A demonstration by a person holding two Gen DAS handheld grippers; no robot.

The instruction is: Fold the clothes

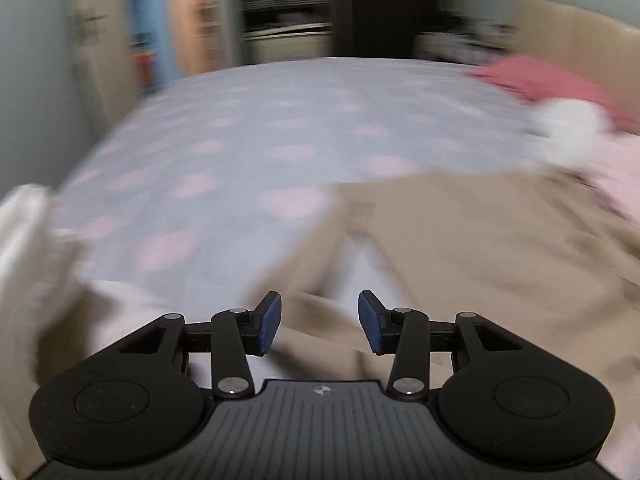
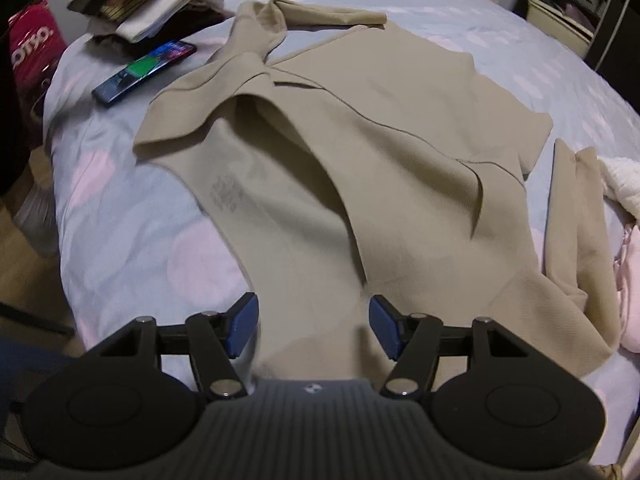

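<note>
A beige long-sleeved top [image 2: 380,152] lies spread on the bed, partly folded, with one sleeve [image 2: 576,220] lying to the right. My right gripper [image 2: 314,326] is open and empty just above its near hem. My left gripper [image 1: 319,322] is open and empty over a near fold of the same beige top [image 1: 460,240]. The left wrist view is blurred by motion.
The bed sheet [image 2: 120,200] is grey-blue with pink dots. A phone [image 2: 144,66] and a stack of folded clothes [image 2: 168,4] lie at the far left. Pink and white clothes [image 2: 628,216] sit at the right. A white garment [image 1: 28,248] lies left. Shelves [image 1: 288,12] stand behind.
</note>
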